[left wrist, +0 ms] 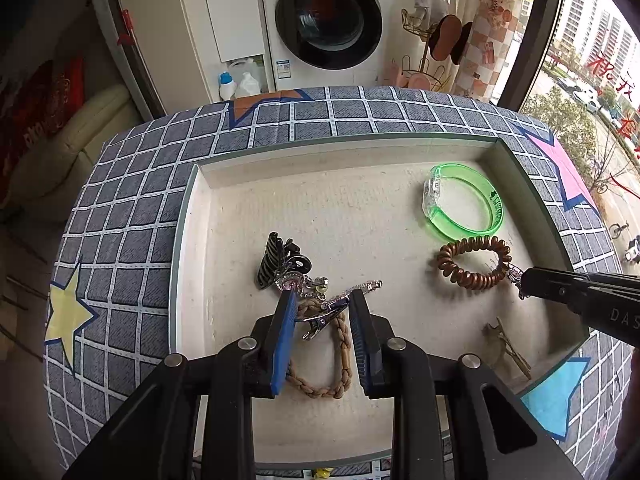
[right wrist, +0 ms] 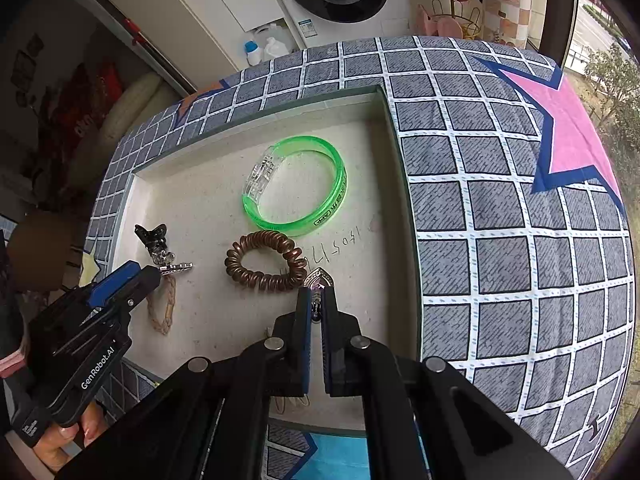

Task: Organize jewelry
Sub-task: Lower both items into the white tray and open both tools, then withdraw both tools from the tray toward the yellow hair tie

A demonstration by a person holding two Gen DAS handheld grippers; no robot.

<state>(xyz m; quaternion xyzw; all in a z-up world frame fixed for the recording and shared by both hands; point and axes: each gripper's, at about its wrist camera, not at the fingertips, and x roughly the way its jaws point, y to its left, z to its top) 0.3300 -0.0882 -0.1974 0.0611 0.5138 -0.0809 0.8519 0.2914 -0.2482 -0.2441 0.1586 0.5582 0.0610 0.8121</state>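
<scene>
A shallow white tray lies on the checked cloth. In it are a green bangle, a brown coil hair tie, a black claw clip, a tan braided band and a silver rhinestone clip. My left gripper closes on the silver clip above the braided band. My right gripper is shut on a small silver pendant beside the coil hair tie. The green bangle lies behind it.
A small gold-brown hair pin lies at the tray's near right. The tray's right wall stands close to my right gripper. The checked cloth covers the table around the tray. A washing machine stands behind the table.
</scene>
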